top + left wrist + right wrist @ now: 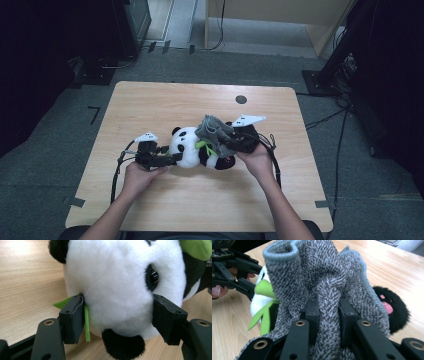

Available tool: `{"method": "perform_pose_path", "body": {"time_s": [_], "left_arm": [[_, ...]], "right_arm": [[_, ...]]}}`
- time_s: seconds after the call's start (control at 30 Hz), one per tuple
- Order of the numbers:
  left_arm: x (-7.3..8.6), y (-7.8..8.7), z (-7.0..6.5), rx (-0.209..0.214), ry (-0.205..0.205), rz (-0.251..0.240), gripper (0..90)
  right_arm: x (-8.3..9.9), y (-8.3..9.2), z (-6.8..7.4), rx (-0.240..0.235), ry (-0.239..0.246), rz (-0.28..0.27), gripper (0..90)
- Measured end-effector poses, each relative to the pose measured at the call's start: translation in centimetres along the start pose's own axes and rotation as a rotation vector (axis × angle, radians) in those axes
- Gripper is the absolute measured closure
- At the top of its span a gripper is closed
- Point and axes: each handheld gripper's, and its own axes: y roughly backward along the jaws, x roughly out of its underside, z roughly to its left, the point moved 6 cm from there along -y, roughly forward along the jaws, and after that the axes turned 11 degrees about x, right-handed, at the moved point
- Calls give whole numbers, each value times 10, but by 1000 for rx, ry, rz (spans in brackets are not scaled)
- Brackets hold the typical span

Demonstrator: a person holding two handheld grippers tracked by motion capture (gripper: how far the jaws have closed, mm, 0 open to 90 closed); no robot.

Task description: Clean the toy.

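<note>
You have one plush panda [192, 148] and one grey cloth [216, 133] on the desk [160, 102], lying near its middle. Your left tongs [117, 315] clamp the panda's white head from both sides; that close view shows a glossy eye and a green felt strip [86, 322] by one jaw. Your right tongs [329, 315] stand narrow, pinching a bunched fold of the cloth, with the panda's pink-padded black paw [390, 308] behind.

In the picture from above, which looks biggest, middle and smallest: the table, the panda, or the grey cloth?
1. Table: biggest by far.
2. Panda: middle, though the cloth hides part of it.
3. Grey cloth: smallest as it looks, but it is bunched up in the right gripper, so spread out it might be bigger.
</note>
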Motion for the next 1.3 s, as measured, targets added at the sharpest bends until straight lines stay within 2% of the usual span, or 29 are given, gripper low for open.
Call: {"method": "perform_pose_path", "body": {"time_s": [0.3, 0.47, 0.73, 0.83, 0.97, 1.07, 1.3], "left_arm": [[0, 0, -1, -2, -13, 2, 318], [0, 0, -1, 1, -7, 2, 318], [-2, 0, 0, 0, 3, -3, 317], [-2, 0, 0, 2, 0, -4, 314], [-2, 0, 0, -1, -8, -5, 308], [-2, 0, 0, 0, -5, -8, 306], [-4, 0, 1, 8, -4, 0, 293]], "right_arm": [[17, 6, -17, -32, -46, 19, 754], [24, 8, -24, -12, -34, 45, 758], [38, 6, -38, -26, -97, 100, 758], [42, 4, -40, -48, -132, 90, 758], [44, 4, -42, -53, -138, 90, 758], [47, 3, -44, -49, -142, 91, 757], [60, 0, -52, -14, -166, 145, 759]]}}
